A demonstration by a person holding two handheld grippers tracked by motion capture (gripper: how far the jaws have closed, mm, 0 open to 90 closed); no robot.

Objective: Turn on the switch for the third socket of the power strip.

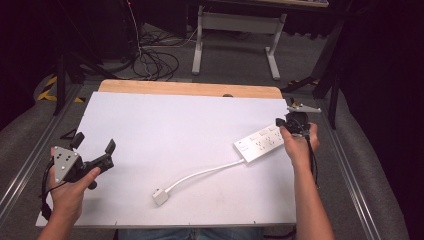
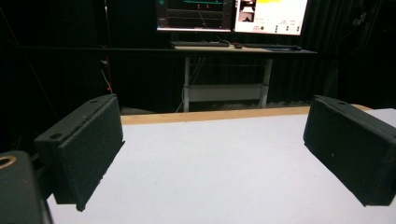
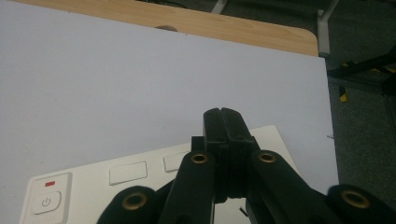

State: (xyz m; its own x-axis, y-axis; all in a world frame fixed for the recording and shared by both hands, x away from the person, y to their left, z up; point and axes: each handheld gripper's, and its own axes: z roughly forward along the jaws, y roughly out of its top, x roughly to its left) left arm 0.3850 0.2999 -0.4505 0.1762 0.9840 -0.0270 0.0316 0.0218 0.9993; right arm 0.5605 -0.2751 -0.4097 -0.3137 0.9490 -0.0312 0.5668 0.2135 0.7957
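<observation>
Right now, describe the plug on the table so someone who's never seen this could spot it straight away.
Start at the white board covering the table, then find the white power strip near its right edge. Follow the strip's white cable toward the near edge: the plug is the small white block at its loose end, lying alone.

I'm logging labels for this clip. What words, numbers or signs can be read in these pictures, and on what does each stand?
Power symbol (a circle with a stroke): on the button at the end of the white power strip; no words beside it.
Monitors behind the table: coloured graphics and panels, text too small and blurred to read.
Grippers, white table cover, plug: no readable text.
</observation>
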